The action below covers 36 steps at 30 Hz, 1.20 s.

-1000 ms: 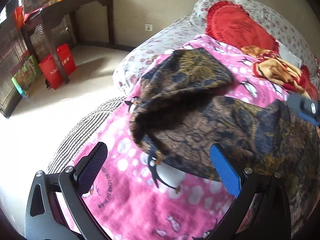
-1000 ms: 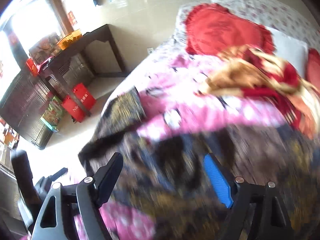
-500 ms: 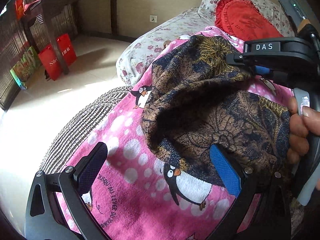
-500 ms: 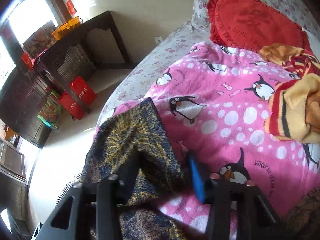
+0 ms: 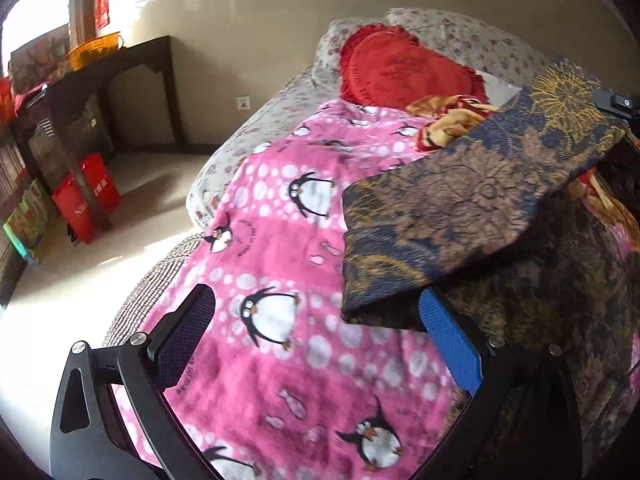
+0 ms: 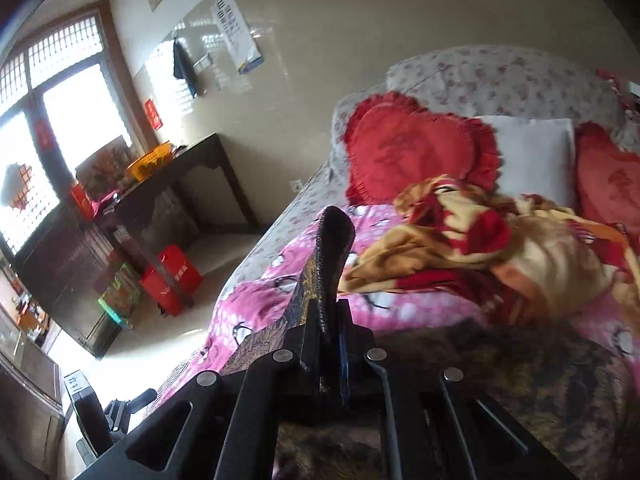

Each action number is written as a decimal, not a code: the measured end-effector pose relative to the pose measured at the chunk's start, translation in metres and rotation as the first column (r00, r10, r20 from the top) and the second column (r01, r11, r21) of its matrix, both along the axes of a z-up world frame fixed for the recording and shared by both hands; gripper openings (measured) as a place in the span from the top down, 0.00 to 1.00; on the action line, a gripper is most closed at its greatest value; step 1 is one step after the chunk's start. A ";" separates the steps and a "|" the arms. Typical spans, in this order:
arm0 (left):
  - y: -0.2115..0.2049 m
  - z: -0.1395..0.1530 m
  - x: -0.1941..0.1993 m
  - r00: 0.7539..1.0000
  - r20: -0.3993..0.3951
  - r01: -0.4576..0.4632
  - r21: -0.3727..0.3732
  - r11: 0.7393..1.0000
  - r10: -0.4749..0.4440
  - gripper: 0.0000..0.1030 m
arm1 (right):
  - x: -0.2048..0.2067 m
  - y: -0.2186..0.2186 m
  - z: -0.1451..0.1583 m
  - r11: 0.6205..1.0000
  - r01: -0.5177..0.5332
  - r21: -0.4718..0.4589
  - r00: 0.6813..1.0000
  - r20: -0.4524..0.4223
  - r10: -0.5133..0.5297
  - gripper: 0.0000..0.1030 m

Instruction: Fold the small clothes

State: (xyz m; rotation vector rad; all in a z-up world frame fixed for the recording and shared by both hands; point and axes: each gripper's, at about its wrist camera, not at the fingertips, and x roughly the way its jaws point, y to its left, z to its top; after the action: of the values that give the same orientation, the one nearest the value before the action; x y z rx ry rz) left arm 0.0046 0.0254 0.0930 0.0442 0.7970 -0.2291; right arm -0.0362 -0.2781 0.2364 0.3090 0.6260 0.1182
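A dark blue and gold patterned garment lies on the pink penguin blanket on the bed. One flap of it is lifted and stretched up to the right. My right gripper is shut on that flap's edge, which sticks up between the jaws. Part of that gripper shows at the right edge of the left wrist view. My left gripper is open and empty, low over the blanket, its blue pad just under the garment's near corner.
A red heart cushion and a crumpled yellow and red cloth lie further up the bed by a white pillow. A dark side table with red bags stands on the floor to the left.
My right gripper closed on the garment's edge and lifted it up and to the right, stretching the flap off the bed. My left gripper stayed open and pulled back a little.
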 end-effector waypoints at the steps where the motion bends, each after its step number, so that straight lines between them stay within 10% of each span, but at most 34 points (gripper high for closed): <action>1: -0.007 0.001 -0.005 1.000 -0.002 0.015 -0.003 1.000 -0.015 0.00 | -0.023 -0.021 0.003 0.999 0.044 -0.003 0.999 0.006 -0.044 0.94; 11: -0.081 -0.029 -0.036 0.988 -0.070 0.145 0.072 0.987 -0.140 0.00 | -0.168 -0.166 -0.065 0.909 0.404 -0.097 0.901 -0.126 -0.414 0.94; 17: -0.099 -0.051 -0.023 0.984 -0.129 0.142 0.130 0.981 -0.126 0.00 | -0.168 -0.210 -0.139 0.864 0.473 -0.171 0.784 -0.366 -0.501 0.90; 20: -0.092 -0.054 -0.020 0.987 -0.126 0.118 0.147 0.982 -0.099 0.00 | -0.164 -0.198 -0.129 0.826 0.486 -0.287 0.760 -0.328 -0.561 0.73; 23: -0.085 -0.064 -0.014 0.984 -0.155 0.105 0.145 0.984 -0.083 0.00 | -0.143 -0.162 -0.102 0.906 0.390 -0.163 0.873 -0.249 -0.420 0.50; 27: -0.083 -0.075 -0.009 0.981 -0.185 0.086 0.124 0.989 -0.062 0.00 | -0.067 -0.081 -0.081 0.999 0.040 0.031 0.979 -0.199 -0.033 0.50; 33: -0.083 -0.075 -0.003 0.982 -0.176 0.092 0.109 0.990 -0.072 0.00 | 0.057 0.035 -0.110 0.957 -0.279 -0.079 0.925 -0.290 0.246 0.52; 36: -0.078 -0.073 0.001 0.981 -0.173 0.102 0.081 0.991 -0.087 0.00 | 0.086 0.051 -0.143 0.946 -0.313 -0.084 0.893 -0.364 0.264 0.78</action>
State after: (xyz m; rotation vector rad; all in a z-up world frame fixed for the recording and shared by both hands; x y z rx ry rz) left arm 0.0060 -0.0529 0.0201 0.1487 0.9759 -0.2904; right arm 0.0502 -0.2268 0.0934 0.0953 1.0285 0.3094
